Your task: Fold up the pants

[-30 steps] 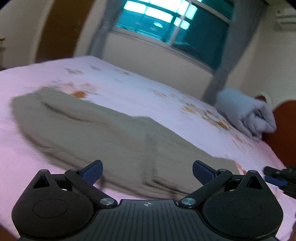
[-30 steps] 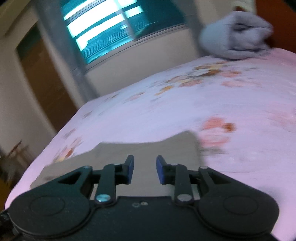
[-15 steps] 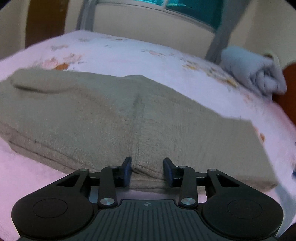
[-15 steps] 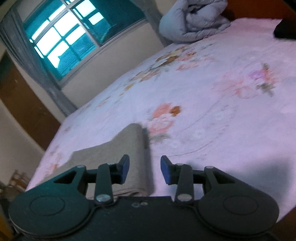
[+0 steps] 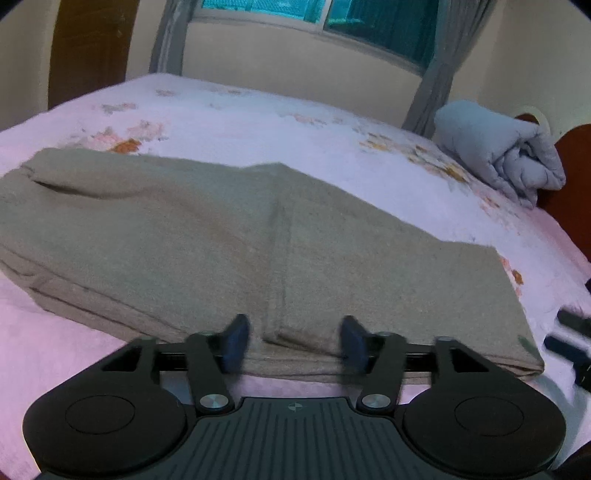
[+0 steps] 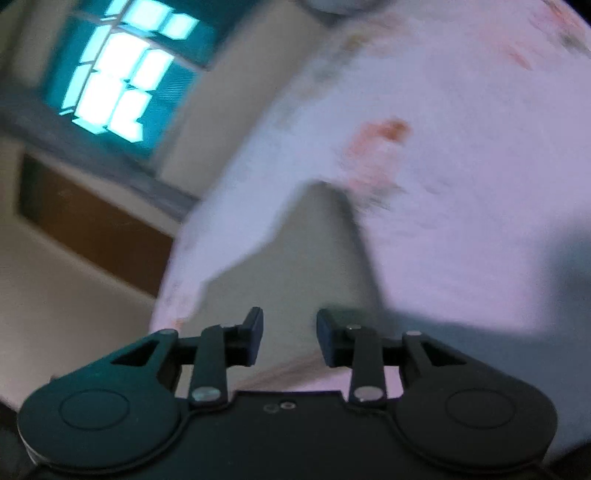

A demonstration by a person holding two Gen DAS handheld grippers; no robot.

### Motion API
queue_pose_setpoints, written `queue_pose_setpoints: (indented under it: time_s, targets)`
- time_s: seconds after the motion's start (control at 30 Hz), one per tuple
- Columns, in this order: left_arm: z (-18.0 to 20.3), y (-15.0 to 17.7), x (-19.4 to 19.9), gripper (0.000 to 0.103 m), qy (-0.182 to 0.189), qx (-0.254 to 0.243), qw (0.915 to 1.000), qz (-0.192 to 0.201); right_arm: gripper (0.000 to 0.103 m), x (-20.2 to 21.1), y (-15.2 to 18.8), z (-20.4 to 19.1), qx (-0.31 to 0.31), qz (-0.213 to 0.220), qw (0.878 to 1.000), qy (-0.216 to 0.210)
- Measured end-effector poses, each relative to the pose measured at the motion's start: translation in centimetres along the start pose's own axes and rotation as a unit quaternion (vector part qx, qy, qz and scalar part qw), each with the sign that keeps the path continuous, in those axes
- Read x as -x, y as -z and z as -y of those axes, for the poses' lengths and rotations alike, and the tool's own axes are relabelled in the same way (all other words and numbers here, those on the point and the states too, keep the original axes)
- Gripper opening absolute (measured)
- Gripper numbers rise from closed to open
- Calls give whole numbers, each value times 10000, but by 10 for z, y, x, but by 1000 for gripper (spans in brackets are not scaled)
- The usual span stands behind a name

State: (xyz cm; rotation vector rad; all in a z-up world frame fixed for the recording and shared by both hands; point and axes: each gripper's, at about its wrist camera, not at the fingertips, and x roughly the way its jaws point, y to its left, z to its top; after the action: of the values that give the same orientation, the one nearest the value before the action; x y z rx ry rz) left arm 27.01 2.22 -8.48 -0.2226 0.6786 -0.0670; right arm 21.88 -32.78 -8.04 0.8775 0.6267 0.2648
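Olive-grey pants (image 5: 229, 236) lie folded lengthwise across the pink floral bed (image 5: 258, 110), a long flat band with a fuzzy, fleece-like nap and a stitched seam crossing its middle. The left gripper (image 5: 293, 343) is held low and level at the near edge of the fabric, jaws apart with a wide gap, straddling the seam and the folded hem; nothing is pinched between them. The right gripper (image 6: 290, 339) is tilted steeply, its view motion-blurred, jaws parted over the narrow end of the pants (image 6: 295, 266), gripping nothing. A grey quilt (image 5: 498, 151), rolled and puffy, sits at the far right corner of the bed. Grey curtains (image 5: 439, 62) hang by the window (image 5: 332, 18).
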Motion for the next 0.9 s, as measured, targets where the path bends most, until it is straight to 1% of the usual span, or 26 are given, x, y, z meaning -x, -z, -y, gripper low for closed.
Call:
queue_pose_setpoints:
  time_s: [0.03, 0.07, 0.1, 0.13, 0.17, 0.2, 0.23, 0.27, 0.3, 0.33, 0.37, 0.43, 0.5, 0.57, 0.6, 0.67, 0.73, 0.83, 0.9]
  targets:
    - [-1, 1, 3, 72, 72, 8, 10000, 54, 25, -2, 0, -7, 48, -41, 9998, -203]
    - [-1, 3, 5, 77, 54, -18, 9999, 101, 26, -6, 1, -11, 57, -106, 9995, -303]
    - [0, 4, 6, 83, 17, -102, 9999, 124, 25, -14, 4, -14, 103, -205, 9993, -299]
    - [1, 6, 6, 85, 11, -181, 9998, 116, 25, -27, 8, -11, 125, -408, 9991, -33]
    - [1, 6, 7, 85, 9, -220, 9997, 101, 23, -42, 13, -3, 94, -667, 9972, 338]
    - [-2, 6, 9, 85, 32, -182, 9998, 78, 11, -52, 18, 6, -9, -849, 9952, 482]
    - [-7, 3, 14, 85, 78, -72, 9999, 107, 11, -51, 17, 12, -187, -785, 9960, 383]
    - [-15, -1, 24, 85, 92, 107, 9996, 225, 14, -44, 13, 11, -287, -721, 9965, 312]
    - [-26, -3, 33, 86, 58, 282, 9989, 362, 28, -35, 11, 6, -224, -576, 9978, 244]
    - [-42, -5, 42, 88, 14, 514, 9975, 491, 31, -22, 8, -2, -12, -330, 9993, 203]
    - [-61, -7, 49, 88, -36, 807, 9951, 579, 32, -14, 6, -9, 197, -222, 9993, 223]
    - [-106, -9, 61, 88, -145, 1471, 9865, 711, 38, -5, 1, -17, 395, -189, 9988, 201]
    - [-143, -10, 65, 88, -287, 1802, 9798, 819, 41, -2, 0, -20, 422, -170, 9989, 127]
    - [-177, -13, 67, 88, -377, 2038, 9740, 914, 45, -2, 3, -22, 433, -196, 9987, 163]
    - [-194, -15, 65, 88, -342, 2160, 9708, 986, 47, -2, 6, -21, 432, -189, 9987, 191]
    - [-227, -20, 59, 88, -278, 2459, 9639, 985, 47, -4, 12, -22, 401, -247, 9986, 244]
    - [-253, -18, 50, 88, -92, 2804, 9548, 986, 48, -10, 17, -28, 420, -315, 9982, 282]
    - [-280, -16, 34, 88, -108, 3051, 9481, 887, 48, -20, 26, -36, 512, -361, 9974, 364]
    - [-293, -17, 23, 88, 29, 3142, 9451, 898, 48, -25, 29, -44, 559, -301, 9972, 395]
